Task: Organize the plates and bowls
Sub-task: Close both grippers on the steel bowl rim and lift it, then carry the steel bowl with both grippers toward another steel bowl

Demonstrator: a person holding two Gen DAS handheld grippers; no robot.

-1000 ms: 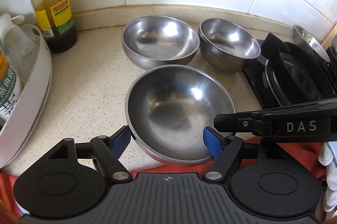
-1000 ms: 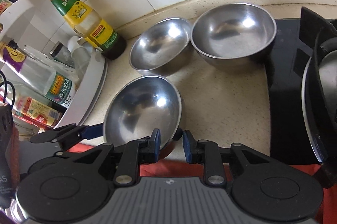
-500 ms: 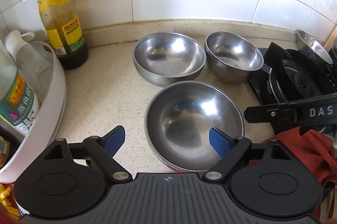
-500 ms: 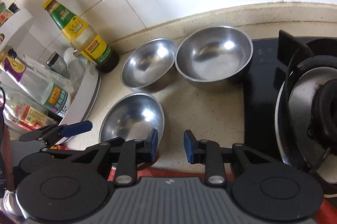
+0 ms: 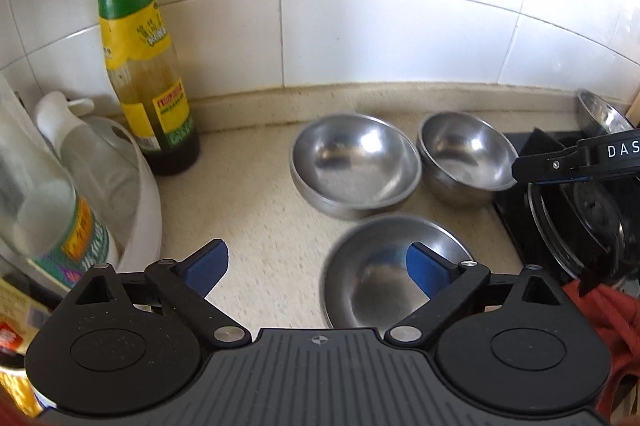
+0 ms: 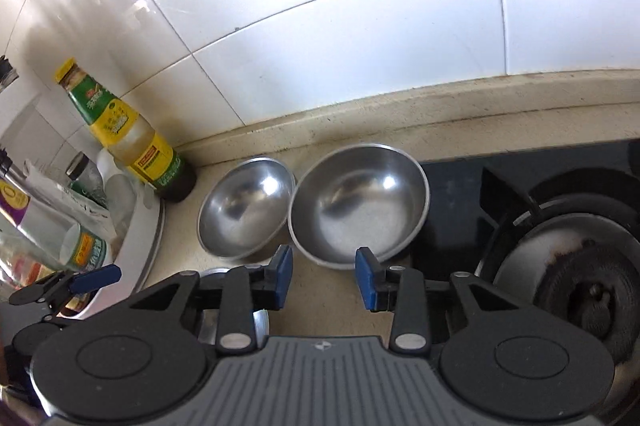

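Note:
Three steel bowls sit on the beige counter. In the left wrist view the near shallow bowl (image 5: 380, 274) lies under my right finger, with a wide bowl (image 5: 354, 166) and a deeper bowl (image 5: 464, 156) behind it. My left gripper (image 5: 316, 266) is open and empty, raised above the counter. In the right wrist view my right gripper (image 6: 323, 276) is open and empty, just in front of the deeper bowl (image 6: 358, 212); the wide bowl (image 6: 244, 212) is to its left. The near bowl's rim (image 6: 214, 272) peeks out behind my left finger.
A sauce bottle (image 5: 144, 74) stands at the wall left of the bowls. A white basin (image 5: 132, 186) with bottles is at the far left. A black gas stove (image 6: 560, 234) lies to the right. Another steel dish (image 5: 600, 114) sits behind the stove. Red cloth (image 5: 608, 322) is at the front edge.
Both grippers have pulled back and up from the near bowl. The left has swung leftward. The right jaws have opened wider and now face the deeper bowl.

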